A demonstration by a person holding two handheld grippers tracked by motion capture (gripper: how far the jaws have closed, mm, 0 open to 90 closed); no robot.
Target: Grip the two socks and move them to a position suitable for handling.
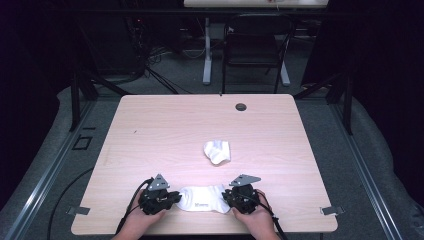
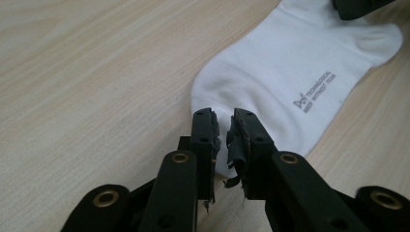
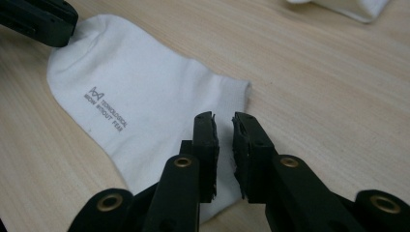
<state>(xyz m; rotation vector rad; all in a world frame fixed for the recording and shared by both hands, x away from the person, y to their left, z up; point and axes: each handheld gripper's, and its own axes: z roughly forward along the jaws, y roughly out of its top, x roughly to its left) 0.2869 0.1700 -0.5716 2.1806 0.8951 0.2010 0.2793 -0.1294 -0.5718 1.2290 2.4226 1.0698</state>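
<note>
A flat white sock [image 1: 202,199] with small grey print lies near the table's front edge. My left gripper [image 1: 177,197] sits at its left end and my right gripper [image 1: 226,197] at its right end, each held in a hand. In the left gripper view the jaws [image 2: 225,118] stand a narrow gap apart over the sock's [image 2: 290,67] near edge, holding nothing. In the right gripper view the jaws [image 3: 223,121] are likewise slightly apart above the sock's [image 3: 135,87] cuff end. A second white sock [image 1: 217,151], bunched up, lies mid-table.
The light wooden table [image 1: 165,125] has a dark cable hole [image 1: 241,106] near its far edge. A black chair [image 1: 255,45] stands beyond the table. The bunched sock [image 3: 348,7] shows at the top of the right gripper view.
</note>
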